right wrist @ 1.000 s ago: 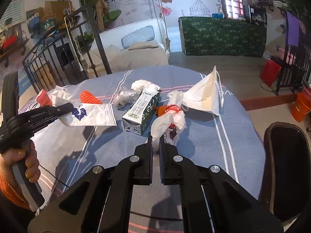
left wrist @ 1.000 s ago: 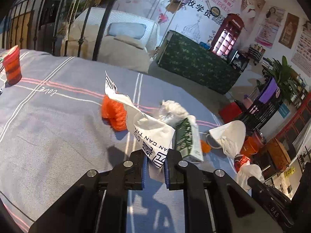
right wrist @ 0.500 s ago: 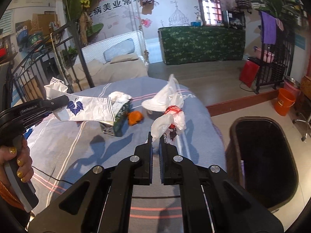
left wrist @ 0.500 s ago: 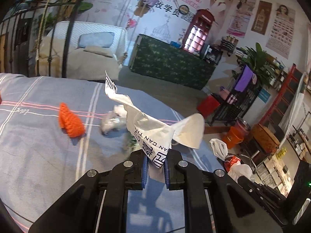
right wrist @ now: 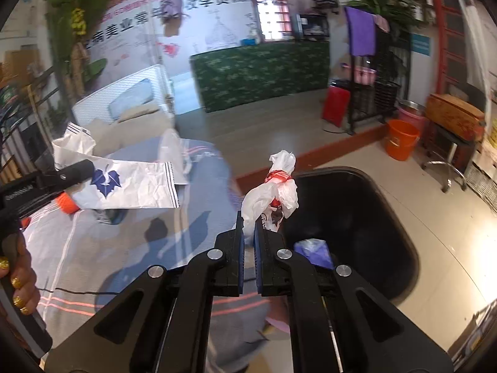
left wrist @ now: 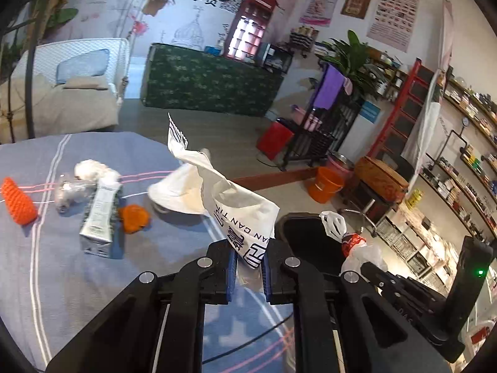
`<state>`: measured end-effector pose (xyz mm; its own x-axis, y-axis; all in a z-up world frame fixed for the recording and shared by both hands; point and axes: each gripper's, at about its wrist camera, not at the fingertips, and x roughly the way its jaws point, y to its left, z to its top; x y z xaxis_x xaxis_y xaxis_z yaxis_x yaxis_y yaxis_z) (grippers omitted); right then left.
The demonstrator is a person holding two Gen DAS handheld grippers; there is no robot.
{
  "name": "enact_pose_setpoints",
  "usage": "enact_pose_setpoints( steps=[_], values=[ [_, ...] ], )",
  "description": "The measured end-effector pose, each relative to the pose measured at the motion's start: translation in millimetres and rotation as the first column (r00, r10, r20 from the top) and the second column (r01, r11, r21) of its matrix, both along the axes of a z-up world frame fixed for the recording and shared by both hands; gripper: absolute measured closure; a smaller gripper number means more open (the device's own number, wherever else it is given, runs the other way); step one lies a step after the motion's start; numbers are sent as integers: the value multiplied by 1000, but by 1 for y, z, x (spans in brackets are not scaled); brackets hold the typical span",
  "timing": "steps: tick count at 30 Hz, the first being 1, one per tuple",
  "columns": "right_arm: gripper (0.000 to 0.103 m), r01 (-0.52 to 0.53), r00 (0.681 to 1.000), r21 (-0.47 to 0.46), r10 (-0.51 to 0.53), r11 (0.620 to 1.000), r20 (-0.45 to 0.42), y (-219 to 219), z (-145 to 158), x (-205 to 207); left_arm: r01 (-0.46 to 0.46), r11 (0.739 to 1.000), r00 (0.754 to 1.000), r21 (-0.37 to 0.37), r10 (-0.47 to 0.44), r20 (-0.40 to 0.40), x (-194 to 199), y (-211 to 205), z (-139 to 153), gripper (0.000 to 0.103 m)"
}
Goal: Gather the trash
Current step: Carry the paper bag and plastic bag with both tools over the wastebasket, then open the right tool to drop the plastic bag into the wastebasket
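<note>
Nearest in the left wrist view: left hand-held gripper [left wrist: 247, 267] clamped shut on the lower edge of a printed white wrapper [left wrist: 236, 205], holding it up, twisted and creased, above the striped sheet [left wrist: 62, 279]. Nearest in the right wrist view: right hand-held gripper [right wrist: 248, 248] pinched shut on the tail of a knotted white plastic bag [right wrist: 273, 192] with red tied round its neck, held at the near rim of the black bin [right wrist: 372, 217]. Looks like the carry-to-bin step, with both loads close to the opening and a purple scrap [right wrist: 312, 248] already lying inside. Judged light, limp and thin, both of them: no crush risk, but slippery film, so best taken by a bunched fold or the knot, not a single loose edge. Likely to cling to the pads on release, needing a wide opening right over the bin. Farther left on the sheet, waiting for collection: a stiff green-and-white carton [left wrist: 99, 217] lying on its side, best gripped across its narrow faces; an orange lump [left wrist: 133, 217] touching it; a soft white mask-like piece [left wrist: 177, 189]; crumpled clear film [left wrist: 73, 191]; a tissue wad [left wrist: 93, 168]; a ridged orange piece [left wrist: 17, 200] at the far left. Beyond, on the floor: an orange bucket [left wrist: 324, 185].
</note>
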<state>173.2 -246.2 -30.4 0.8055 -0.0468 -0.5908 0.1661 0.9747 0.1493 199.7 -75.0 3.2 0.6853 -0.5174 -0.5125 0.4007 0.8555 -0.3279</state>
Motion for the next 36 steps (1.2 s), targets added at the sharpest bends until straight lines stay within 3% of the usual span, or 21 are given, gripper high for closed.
enact_pose_setpoints(
  steps=[8, 27, 28, 30, 31, 32, 36],
  values=[
    [97, 81, 996, 11, -81, 997, -35, -33, -15, -3, 85, 996, 996, 23, -85, 12, -2, -37, -5, 90],
    [95, 186, 958, 66, -166, 980, -235, -76, -89, 53, 193, 979, 980, 71, -190, -50, 1, -82, -24, 90],
    [90, 187, 957, 70, -166, 980, -239, -76, -91, 55, 197, 978, 980, 73, -193, -50, 0, -83, -24, 90],
    [70, 194, 954, 61, -174, 979, -246, -76, -94, 55, 202, 976, 979, 75, -199, -52, 1, -86, -24, 90],
    [52, 203, 952, 56, -184, 977, -243, -76, -94, 54, 205, 976, 978, 76, -202, -55, 1, -88, -24, 90],
    [47, 214, 952, 54, -196, 975, -236, -76, -94, 52, 209, 975, 977, 75, -205, -59, 3, -89, -25, 90],
    [47, 212, 953, 39, -198, 976, -231, -72, -92, 45, 231, 969, 971, 82, -225, -76, 7, -97, -29, 90]
  ],
)
